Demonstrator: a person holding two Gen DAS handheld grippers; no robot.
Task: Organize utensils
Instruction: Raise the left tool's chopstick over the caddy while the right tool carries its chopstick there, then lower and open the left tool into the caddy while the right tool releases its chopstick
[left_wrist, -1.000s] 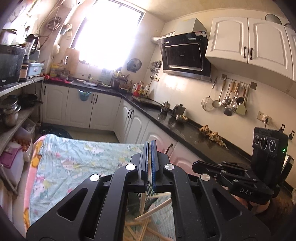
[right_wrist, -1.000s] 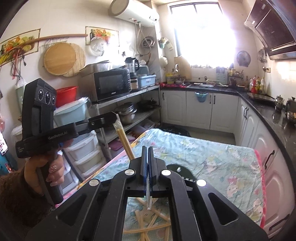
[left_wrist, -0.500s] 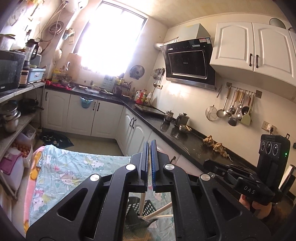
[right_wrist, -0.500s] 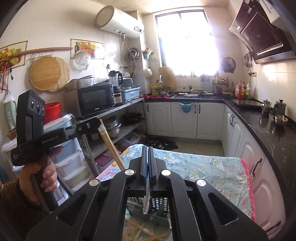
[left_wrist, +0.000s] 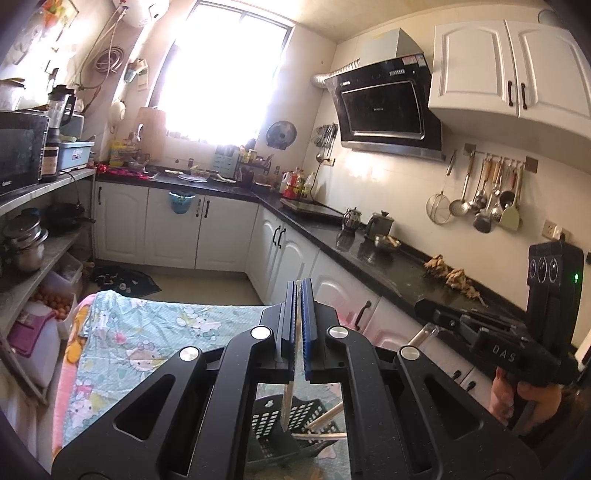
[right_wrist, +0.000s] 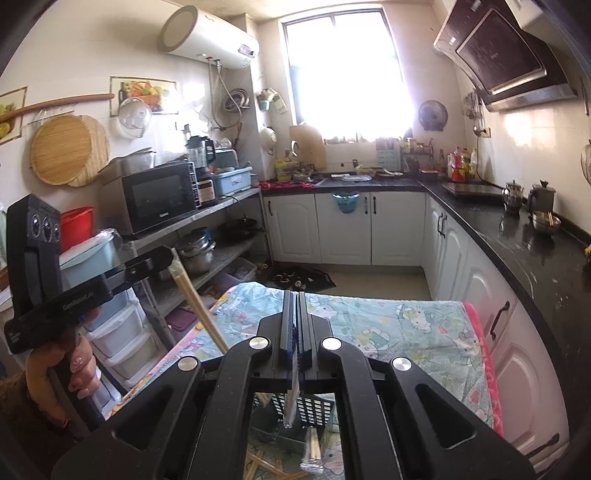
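My left gripper (left_wrist: 298, 295) is shut on a wrapped pair of wooden chopsticks (left_wrist: 287, 402) that hangs down over a black slotted basket (left_wrist: 269, 424). My right gripper (right_wrist: 296, 306) is shut on the clear wrapper of a second chopstick pair (right_wrist: 291, 402), which dangles above the same basket (right_wrist: 314, 410). In the right wrist view the left gripper (right_wrist: 168, 254) shows at the left with its chopsticks (right_wrist: 195, 302) slanting down. In the left wrist view the right gripper (left_wrist: 421, 308) is at the right, and its chopsticks (left_wrist: 328, 417) reach into the basket.
The basket stands on a table under a cartoon-print cloth (right_wrist: 406, 332). Loose chopsticks (right_wrist: 266, 465) and a wrapped pack (right_wrist: 314, 450) lie near the basket. A black counter (left_wrist: 388, 266) runs along the right, and shelves with a microwave (right_wrist: 155, 195) stand at the left.
Both grippers have travelled across the table with their chopsticks still held. The loose chopstick pile under them has given way to the black basket, now below both fingertips.
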